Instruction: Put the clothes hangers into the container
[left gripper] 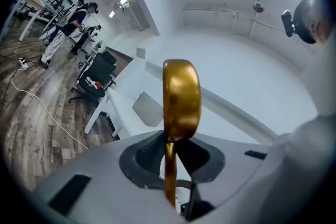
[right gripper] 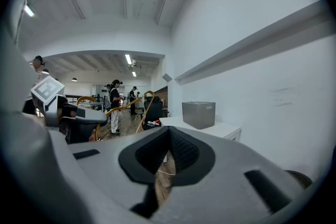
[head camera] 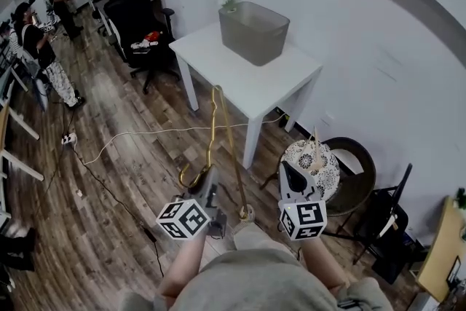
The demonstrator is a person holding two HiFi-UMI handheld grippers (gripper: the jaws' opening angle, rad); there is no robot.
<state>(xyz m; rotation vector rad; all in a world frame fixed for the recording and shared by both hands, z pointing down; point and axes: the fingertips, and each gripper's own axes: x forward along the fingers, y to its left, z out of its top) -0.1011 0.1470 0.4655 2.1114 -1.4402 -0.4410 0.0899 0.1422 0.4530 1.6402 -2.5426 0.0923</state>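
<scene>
Gold metal, the single clothes hanger (head camera: 216,129) sat clamped in the left gripper (head camera: 210,184), whose jaws were closed on its thin wire just below the hook. In the left gripper view the hook curved up broad and close in front of the camera, with the wire running straight down between the dark pads. From the head view the hook curled just to the left of that gripper, while the hanger's long frame reached away from the jaws towards the white table (head camera: 256,87). The right gripper (head camera: 293,170) was held near the left one, at about the same level; its jaws stood a little apart, and only wooden floor (head camera: 124,178) and a white cable (head camera: 145,135) showed through the narrow gap, nothing held. One grey container (head camera: 253,33) stood on the far part of the table, close to the wall, well apart from the hanger and from both grippers. Counted: one hanger, one container, one table, two grippers, each with its marker cube. A few people stood far off at the left of the room
</scene>
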